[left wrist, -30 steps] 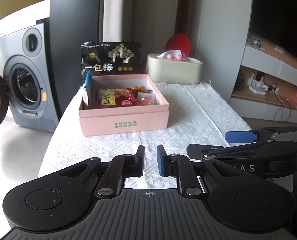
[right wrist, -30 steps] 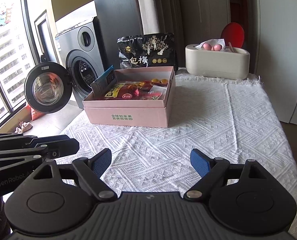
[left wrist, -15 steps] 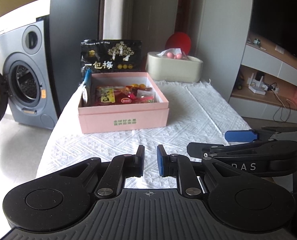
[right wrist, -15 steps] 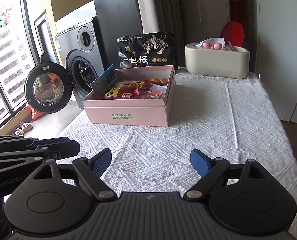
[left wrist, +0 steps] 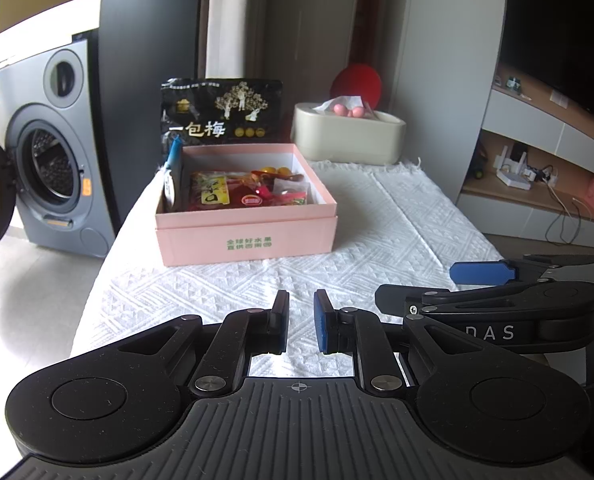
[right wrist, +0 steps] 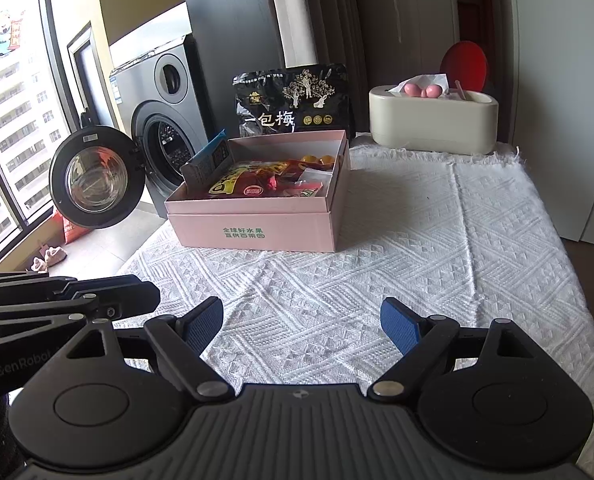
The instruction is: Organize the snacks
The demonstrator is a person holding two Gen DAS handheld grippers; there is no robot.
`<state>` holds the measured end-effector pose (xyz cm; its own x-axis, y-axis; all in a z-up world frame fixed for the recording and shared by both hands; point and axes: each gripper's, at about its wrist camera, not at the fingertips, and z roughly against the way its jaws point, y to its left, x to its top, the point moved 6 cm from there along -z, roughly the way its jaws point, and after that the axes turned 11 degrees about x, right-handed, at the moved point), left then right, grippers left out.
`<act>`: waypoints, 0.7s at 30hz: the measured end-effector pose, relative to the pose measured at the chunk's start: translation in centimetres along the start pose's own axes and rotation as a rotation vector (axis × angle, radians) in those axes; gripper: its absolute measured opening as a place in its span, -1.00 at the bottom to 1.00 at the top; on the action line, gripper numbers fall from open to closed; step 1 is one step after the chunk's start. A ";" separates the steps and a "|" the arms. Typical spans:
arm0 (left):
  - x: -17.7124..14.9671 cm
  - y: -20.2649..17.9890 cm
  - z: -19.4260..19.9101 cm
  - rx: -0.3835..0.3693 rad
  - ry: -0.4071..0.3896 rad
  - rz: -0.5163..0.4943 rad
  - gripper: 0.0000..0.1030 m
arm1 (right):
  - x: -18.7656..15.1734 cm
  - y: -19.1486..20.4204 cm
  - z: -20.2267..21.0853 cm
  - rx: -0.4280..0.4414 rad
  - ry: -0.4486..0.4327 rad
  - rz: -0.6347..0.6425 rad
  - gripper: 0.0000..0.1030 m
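A pink box (left wrist: 246, 236) (right wrist: 257, 232) stands on the white tablecloth, holding several snack packets (left wrist: 249, 194) (right wrist: 265, 184). A blue packet (left wrist: 173, 164) (right wrist: 209, 158) leans at its left wall. A black snack bag (left wrist: 222, 112) (right wrist: 293, 102) stands upright behind the box. My left gripper (left wrist: 301, 326) is near the table's front edge, jaws nearly together with a narrow gap, holding nothing. My right gripper (right wrist: 301, 326) is open and empty, well short of the box; it also shows in the left wrist view (left wrist: 485, 276).
A cream tissue holder (left wrist: 347, 136) (right wrist: 433, 120) with pink balls stands at the back right. A washing machine (left wrist: 45, 152) (right wrist: 157, 128) with its door open stands left of the table. Shelving (left wrist: 537, 184) lies to the right.
The left gripper view has tilted slightly, so the box sits a little differently in frame. Neither gripper's jaws have changed. The right gripper has barely moved.
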<state>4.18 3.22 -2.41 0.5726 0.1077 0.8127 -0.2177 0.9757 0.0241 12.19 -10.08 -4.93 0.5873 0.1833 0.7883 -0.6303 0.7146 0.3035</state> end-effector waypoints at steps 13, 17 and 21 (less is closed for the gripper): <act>-0.2 -0.1 0.0 0.003 0.005 0.001 -0.66 | -0.1 0.1 0.1 0.003 -0.005 -0.004 0.68; -0.2 -0.2 0.0 0.002 0.005 -0.001 -0.66 | -0.2 0.1 0.1 0.004 -0.002 -0.005 0.68; -0.2 -0.2 0.0 0.007 -0.005 -0.008 -0.66 | -0.2 0.3 0.1 0.008 0.001 -0.005 0.68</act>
<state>4.11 3.03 -2.58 0.5706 0.0989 0.8153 -0.2186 0.9752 0.0347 11.83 -9.98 -4.99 0.5910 0.1798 0.7864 -0.6311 0.7103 0.3119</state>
